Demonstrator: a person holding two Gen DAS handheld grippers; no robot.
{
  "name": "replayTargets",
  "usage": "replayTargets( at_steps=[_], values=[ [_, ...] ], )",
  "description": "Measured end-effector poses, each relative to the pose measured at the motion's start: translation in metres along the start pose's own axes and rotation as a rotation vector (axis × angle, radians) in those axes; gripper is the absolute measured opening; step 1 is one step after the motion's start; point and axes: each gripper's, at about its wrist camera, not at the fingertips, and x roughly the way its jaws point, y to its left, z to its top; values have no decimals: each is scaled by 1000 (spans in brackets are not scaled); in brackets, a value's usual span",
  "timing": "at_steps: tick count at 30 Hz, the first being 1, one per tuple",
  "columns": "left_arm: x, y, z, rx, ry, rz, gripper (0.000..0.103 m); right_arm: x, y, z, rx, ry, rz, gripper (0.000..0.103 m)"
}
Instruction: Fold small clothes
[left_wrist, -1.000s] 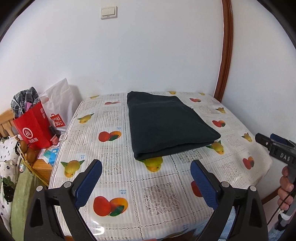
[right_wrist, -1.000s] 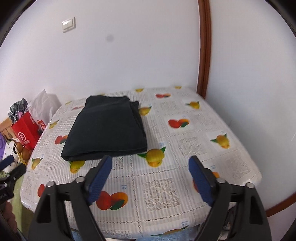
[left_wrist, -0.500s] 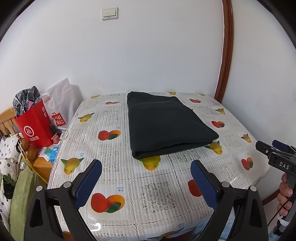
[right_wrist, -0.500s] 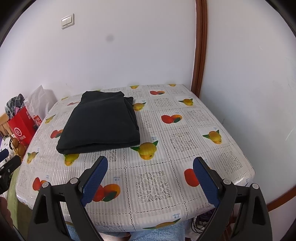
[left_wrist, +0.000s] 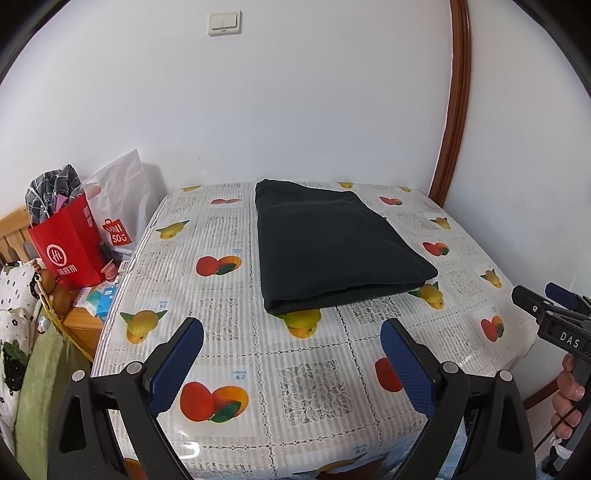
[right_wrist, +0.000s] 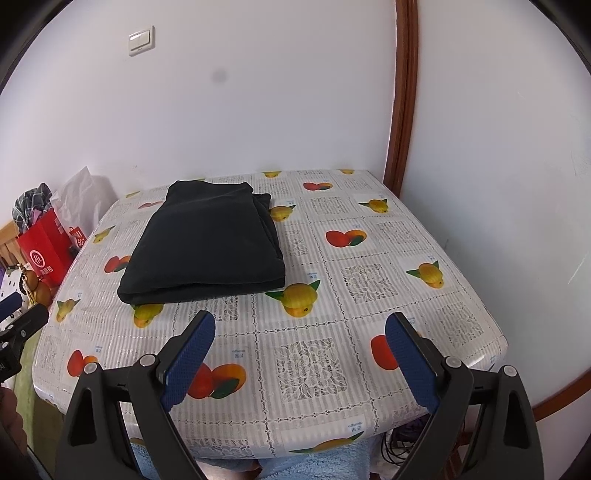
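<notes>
On the fruit-print worktop (left_wrist: 236, 369), the folded dark garment (left_wrist: 332, 247) lies lengthwise ahead of both released claws, left claw (left_wrist: 291, 363) nearer than right claw (right_wrist: 301, 356).

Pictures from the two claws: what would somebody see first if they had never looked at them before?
The dark folded garment stands out first, a neat rectangle lying toward the back of the table, whose cloth is printed with bright fruit. Next come the blue-padded left claw and right claw, both open and empty over the table's near edge. Beside the table on the left stands a red paper bag.
</notes>
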Motion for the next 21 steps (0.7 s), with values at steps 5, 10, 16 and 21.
replayTargets(
  at_steps=[5, 10, 16, 21],
  values=[
    [0, 5, 1, -8, 3, 3, 97, -2, 7, 2, -5, -1, 4, 93],
    [-3, 11, 4, -15, -6, 5, 97, -5, 14, 5, -13, -10, 12, 93],
    [-7, 16, 4, -22, -16, 9, 97, -10, 18, 7, -23, -21, 16, 93],
    [-6, 19, 2, -27, -9, 12, 97, -10, 18, 7, -22, -22, 16, 93]
  ],
)
